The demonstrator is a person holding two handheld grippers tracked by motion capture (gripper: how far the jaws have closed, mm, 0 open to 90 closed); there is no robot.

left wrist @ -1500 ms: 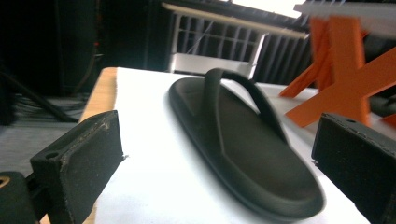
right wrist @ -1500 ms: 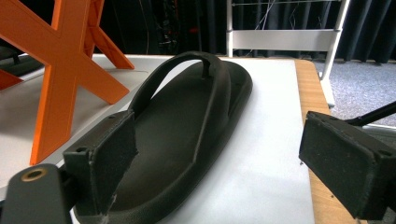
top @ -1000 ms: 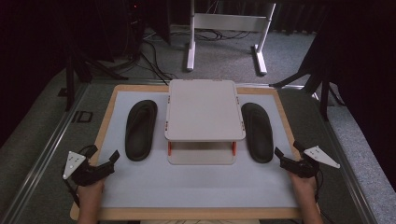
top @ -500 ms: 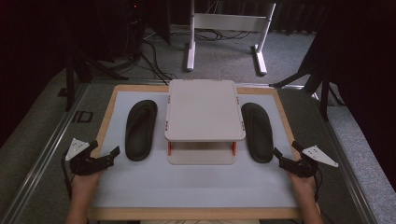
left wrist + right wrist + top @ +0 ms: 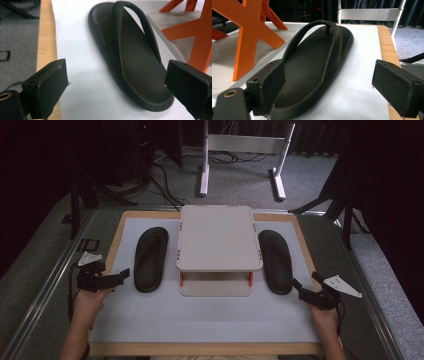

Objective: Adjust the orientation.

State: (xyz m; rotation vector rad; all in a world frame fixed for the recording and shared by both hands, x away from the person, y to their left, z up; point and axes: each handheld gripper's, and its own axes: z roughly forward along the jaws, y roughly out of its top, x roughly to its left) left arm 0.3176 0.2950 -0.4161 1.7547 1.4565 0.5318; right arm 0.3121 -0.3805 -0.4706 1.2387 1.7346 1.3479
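Two black flip-flops lie flat on the white mat, one on each side of a small two-tier white rack (image 5: 219,245) with orange legs. The left flip-flop (image 5: 151,258) (image 5: 130,57) has my left gripper (image 5: 114,277) (image 5: 117,82) near its heel end, open, jaws wide apart and nothing between them. The right flip-flop (image 5: 275,261) (image 5: 314,67) has my right gripper (image 5: 305,291) (image 5: 329,87) just off its heel, open too. Its left jaw stands in front of the heel's edge in the right gripper view. Neither gripper holds anything.
The mat (image 5: 200,320) rests on a wooden-edged board (image 5: 114,245). Orange cross legs (image 5: 249,30) of the rack stand close beside the right flip-flop. A white metal stand (image 5: 240,150) and dark tripod legs are on the floor beyond the table.
My left gripper has moved forward and slightly left, up along the board's left edge, toward the left flip-flop's heel. The right gripper has barely shifted.
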